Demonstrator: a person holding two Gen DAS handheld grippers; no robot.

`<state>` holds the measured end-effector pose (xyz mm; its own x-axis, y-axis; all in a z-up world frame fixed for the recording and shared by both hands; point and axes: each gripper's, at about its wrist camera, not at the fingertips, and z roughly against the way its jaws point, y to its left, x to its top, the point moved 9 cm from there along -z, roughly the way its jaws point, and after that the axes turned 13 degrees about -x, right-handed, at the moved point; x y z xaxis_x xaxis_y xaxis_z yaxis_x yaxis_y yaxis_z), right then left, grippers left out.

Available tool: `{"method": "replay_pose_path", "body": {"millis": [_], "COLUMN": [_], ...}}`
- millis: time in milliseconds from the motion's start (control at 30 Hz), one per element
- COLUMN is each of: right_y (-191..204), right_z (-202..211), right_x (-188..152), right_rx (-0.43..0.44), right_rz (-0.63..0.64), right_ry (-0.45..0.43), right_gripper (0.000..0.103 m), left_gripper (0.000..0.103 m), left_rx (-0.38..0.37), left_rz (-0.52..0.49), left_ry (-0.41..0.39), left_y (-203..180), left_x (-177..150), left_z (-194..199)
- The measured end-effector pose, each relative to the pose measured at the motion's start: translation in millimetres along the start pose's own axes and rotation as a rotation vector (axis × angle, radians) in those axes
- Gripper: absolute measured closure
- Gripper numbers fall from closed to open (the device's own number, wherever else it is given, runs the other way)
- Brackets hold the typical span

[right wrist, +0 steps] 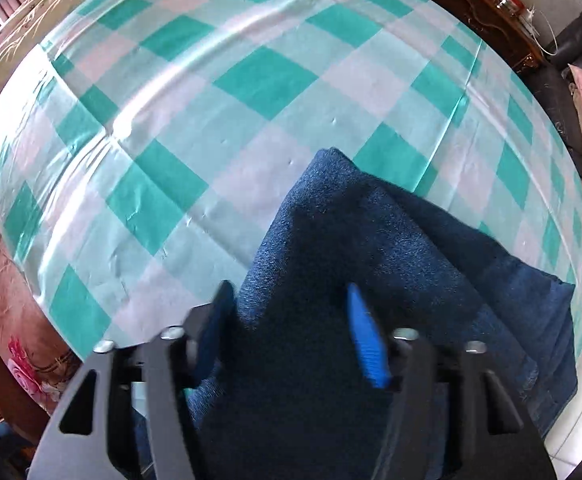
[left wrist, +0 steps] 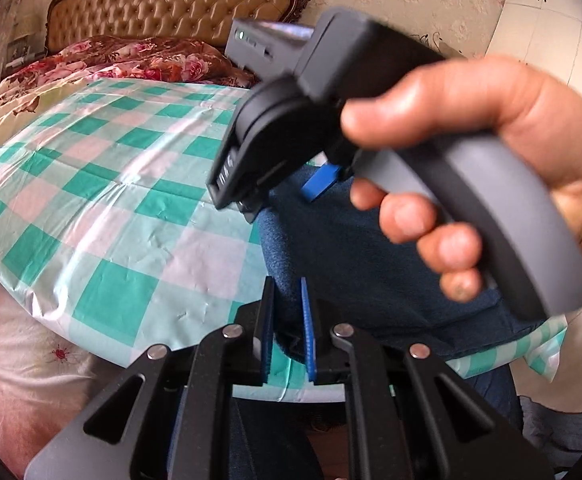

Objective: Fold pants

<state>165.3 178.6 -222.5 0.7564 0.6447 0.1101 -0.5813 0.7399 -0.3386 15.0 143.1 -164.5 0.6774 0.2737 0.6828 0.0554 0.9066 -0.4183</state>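
A green-checked cloth [right wrist: 219, 92] covers the bed, and the dark blue pants [right wrist: 371, 240] lie bunched at its near edge. The left gripper [left wrist: 287, 336] is nearly closed, pinching a fold of them. The right gripper [right wrist: 291, 332], in a person's hand [left wrist: 503, 148], stands half open astride the fabric; whether its pads press on it I cannot tell.
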Motion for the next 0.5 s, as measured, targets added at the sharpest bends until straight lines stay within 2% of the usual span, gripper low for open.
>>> {"method": "replay_pose_path", "body": {"millis": [67,133,200,267,333,367,500], "right_y": [2,2,1,0,-1,-2,-26], "right_z": [1,3,5,6,9,11,35], "right_x": [-2,-3,-4,-3,-2,-1,3], "right_rx": [-0.009,-0.007,0.003,0.025,0.044,0.058,0.175], "right_rz": [-0.004,-0.008,-0.016,-0.032,-0.044,-0.053,-0.121], "right_ry": [-0.019,-0.03,-0.035,-0.038,-0.046,-0.05,-0.09], "right_gripper": [0.067,0.075,0.077,0.079,0.082,0.084,0.087], "left_gripper": [0.091,0.085,0.055,0.056,0.08,0.085,0.09], "left_rx": [-0.005,-0.008,-0.008,-0.042,-0.076,-0.077,-0.009], "left_rz": [0.022,0.081,0.179,0.255,0.277,0.267,0.082], "left_ry": [-0.004,-0.004,0.014,0.027,0.036,0.038,-0.034], "left_y": [2,8,20,28,26,22,-19], "left_x": [-1,-4,-12,-17,-17,-15,16], "left_z": [0,-1,-6,-14,-22,-23,2]}}
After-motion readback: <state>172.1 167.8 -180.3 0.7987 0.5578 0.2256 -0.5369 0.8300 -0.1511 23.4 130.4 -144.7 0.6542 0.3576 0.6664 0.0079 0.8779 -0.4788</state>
